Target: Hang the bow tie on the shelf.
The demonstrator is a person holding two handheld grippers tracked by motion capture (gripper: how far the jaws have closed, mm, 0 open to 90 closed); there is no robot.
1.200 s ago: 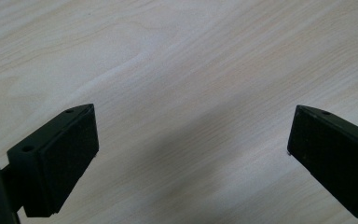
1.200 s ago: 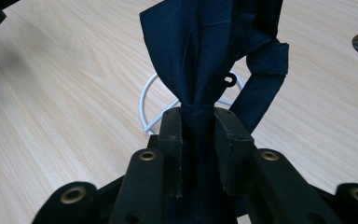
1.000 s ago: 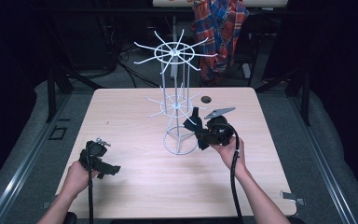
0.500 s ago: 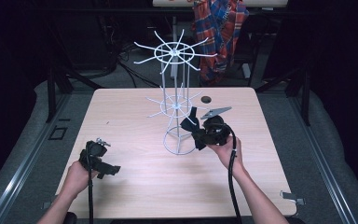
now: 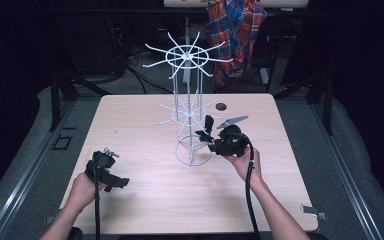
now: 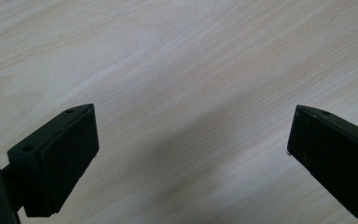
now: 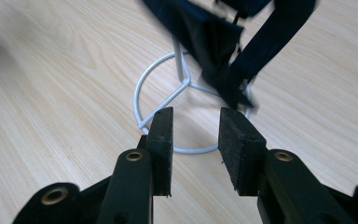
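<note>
Light wood table (image 5: pixel 145 125) w/ white wire rack (image 5: pixel 189 100), centre.

Wire rack (image 5: pixel 190 115) mid-table (image 5: pixel 130 130), right gripper (image 5: pixel 206 136) just beside its base, left gripper (image 5: pixel 111 173) well apart at front left, perhaps resting

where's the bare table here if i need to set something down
Free: the wide strip of table between its left edge and the wire rack, above the left gripper; also the near middle between both forearms. Crowded: around the rack's ring base, where the right gripper sits with black fabric hanging close.
</note>
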